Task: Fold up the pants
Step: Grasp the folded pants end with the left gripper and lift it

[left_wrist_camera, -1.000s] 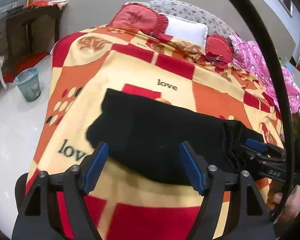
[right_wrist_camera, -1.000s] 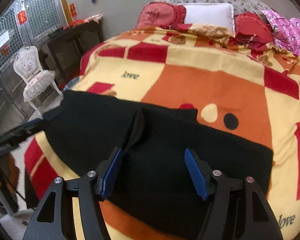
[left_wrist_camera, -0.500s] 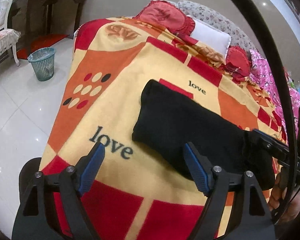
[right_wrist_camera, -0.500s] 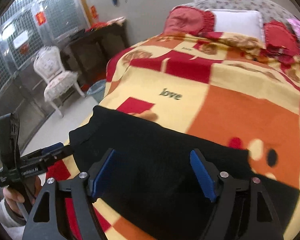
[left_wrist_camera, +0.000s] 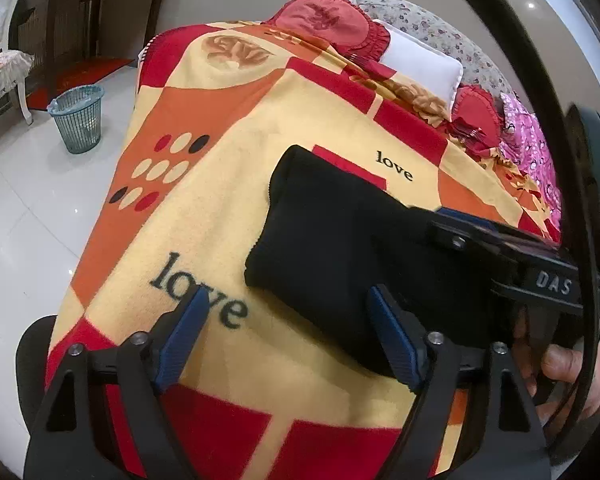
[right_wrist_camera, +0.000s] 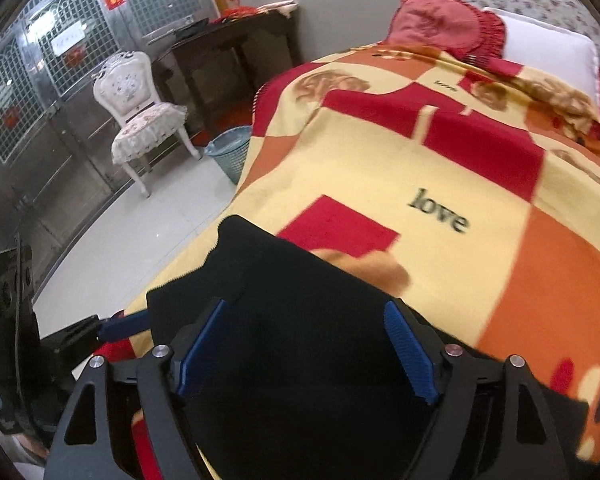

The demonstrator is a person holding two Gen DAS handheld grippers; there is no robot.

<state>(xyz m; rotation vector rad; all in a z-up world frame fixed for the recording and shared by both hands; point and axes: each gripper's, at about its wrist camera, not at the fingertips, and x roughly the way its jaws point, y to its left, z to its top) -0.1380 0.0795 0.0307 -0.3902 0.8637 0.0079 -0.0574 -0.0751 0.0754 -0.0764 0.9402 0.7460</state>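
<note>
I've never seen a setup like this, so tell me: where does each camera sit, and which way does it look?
Left wrist: sits behind the open left gripper, looking up the bed; the person's right hand shows holding the other tool.
Right wrist: sits behind the open right gripper, over the pants, facing the chair.
Both show pants, pillow and wastebasket.

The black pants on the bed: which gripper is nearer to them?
Right. The right gripper hangs open directly over the black pants. The left gripper, also open, sits at their near left edge, mostly over the blanket.
</note>
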